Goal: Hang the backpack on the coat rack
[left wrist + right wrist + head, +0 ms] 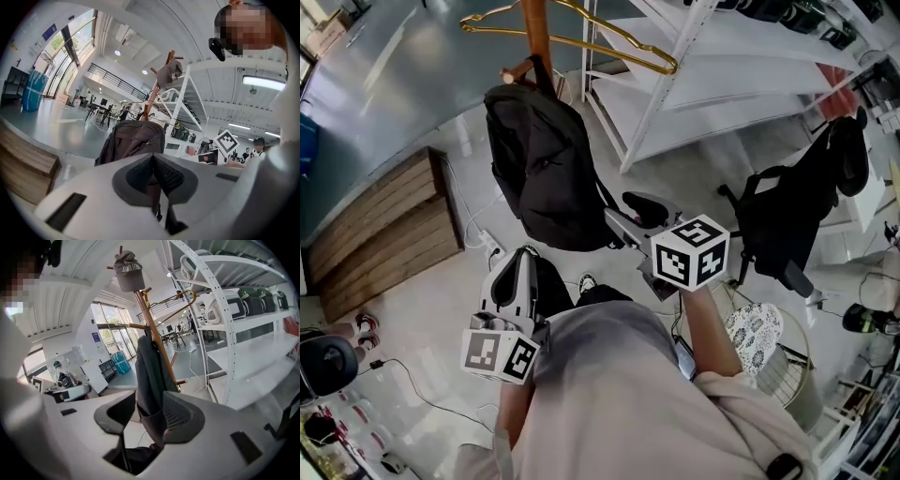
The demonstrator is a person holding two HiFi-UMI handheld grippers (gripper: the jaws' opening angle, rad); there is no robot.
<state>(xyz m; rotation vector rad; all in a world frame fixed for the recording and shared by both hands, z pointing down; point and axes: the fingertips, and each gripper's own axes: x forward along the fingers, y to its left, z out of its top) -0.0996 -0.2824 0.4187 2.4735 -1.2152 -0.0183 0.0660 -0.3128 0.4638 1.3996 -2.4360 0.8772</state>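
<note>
The backpack (pixel 546 169) is hung on the coat rack (pixel 536 28). The left tongs (pixel 152 157) are pressed together. The right tongs (pixel 149 397) are held apart about its edge.

coat rack (pixel 535 33) cut off at the head view's top, backpack (pixel 133 138) base hidden behind my left gripper (pixel 153 164)

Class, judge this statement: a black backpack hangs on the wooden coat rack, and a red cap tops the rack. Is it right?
No. The cap topping the coat rack is grey, not red; the right gripper view shows it. The black backpack does hang on the wooden rack.
</note>
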